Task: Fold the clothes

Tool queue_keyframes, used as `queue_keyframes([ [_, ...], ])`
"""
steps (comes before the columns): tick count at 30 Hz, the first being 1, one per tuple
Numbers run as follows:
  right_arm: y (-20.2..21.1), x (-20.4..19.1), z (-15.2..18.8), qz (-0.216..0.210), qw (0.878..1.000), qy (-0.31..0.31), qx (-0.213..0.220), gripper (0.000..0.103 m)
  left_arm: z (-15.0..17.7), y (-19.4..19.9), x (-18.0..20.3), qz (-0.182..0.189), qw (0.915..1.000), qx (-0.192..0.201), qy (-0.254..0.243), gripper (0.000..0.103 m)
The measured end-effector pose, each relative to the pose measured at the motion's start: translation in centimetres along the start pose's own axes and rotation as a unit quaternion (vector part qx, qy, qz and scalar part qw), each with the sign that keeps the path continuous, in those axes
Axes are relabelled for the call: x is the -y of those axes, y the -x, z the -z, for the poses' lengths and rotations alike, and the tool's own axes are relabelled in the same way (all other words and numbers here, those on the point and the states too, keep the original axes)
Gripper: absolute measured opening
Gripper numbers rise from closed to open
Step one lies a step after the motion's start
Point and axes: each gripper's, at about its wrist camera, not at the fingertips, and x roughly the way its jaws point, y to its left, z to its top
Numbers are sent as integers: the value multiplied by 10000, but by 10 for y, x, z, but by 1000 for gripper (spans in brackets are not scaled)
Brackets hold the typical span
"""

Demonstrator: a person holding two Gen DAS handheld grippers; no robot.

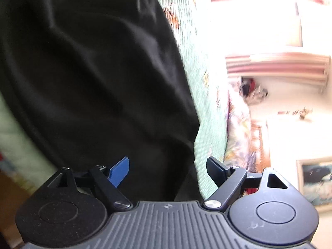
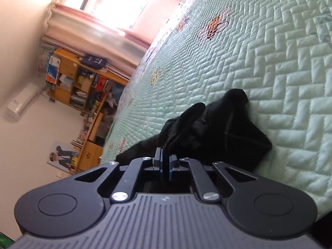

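Note:
A black garment (image 1: 93,78) fills most of the left wrist view, lying over a mint green quilted bedspread (image 1: 199,62). My left gripper (image 1: 168,171) is open, its blue pad and black finger spread apart right over the garment's near part, holding nothing. In the right wrist view my right gripper (image 2: 165,161) is shut on a ribbed edge of the black garment (image 2: 207,130), which is bunched up on the bedspread (image 2: 259,51) just ahead of the fingers.
The bedspread carries embroidered bees (image 2: 213,28). Beyond the bed's edge stand a wooden bookshelf (image 2: 83,91), a bright window with pink curtains (image 2: 116,6) and a wall air conditioner (image 2: 21,101). A framed picture (image 1: 315,180) leans low at the right.

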Motion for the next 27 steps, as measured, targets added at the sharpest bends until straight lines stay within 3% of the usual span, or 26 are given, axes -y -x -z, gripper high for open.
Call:
queue_keyframes([
  [4,-1,-1,-6,-380,9980,-488,99,7,-4,-17,-3,-55,9990,293,340,84],
  [10,6,-31,-16,-913,9937,-610,236,7,7,-34,-5,-374,9955,749,437,83],
  [16,7,-47,-28,-1046,9922,-606,289,7,4,-43,3,-216,9934,957,597,81],
  [21,9,-42,-33,-940,9925,-684,364,7,3,-44,4,-149,9918,1108,622,66],
  [27,8,-27,-24,-793,9936,-741,311,7,6,-48,5,-349,9913,1220,362,49],
])
